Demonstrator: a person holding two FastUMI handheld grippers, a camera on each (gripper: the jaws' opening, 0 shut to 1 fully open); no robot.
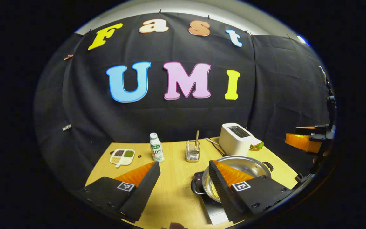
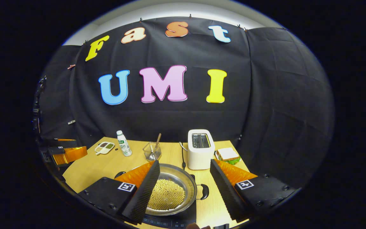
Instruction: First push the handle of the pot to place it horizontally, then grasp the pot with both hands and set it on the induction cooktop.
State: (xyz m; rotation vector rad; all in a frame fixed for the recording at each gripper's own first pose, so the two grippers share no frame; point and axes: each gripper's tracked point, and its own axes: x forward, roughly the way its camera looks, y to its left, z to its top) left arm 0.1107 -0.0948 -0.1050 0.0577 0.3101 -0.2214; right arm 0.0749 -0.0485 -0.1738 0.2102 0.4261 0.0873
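Apparently the round steel pot of yellow beans (image 2: 170, 192) is already sitting on the black induction cooktop (image 2: 170, 221); both the left claw (image 1: 183, 187) and right claw (image 2: 184, 187) are hovering spread apart, gripping nothing, seemingly released.

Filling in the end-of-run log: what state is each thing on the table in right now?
pot: on the induction cooktop, holding yellow beans, handles out sideways
left hand-held gripper: open, holding nothing
right hand-held gripper: open, holding nothing
toaster: upright, slots empty
bottle: upright, capped
glass jar: upright, stick inside
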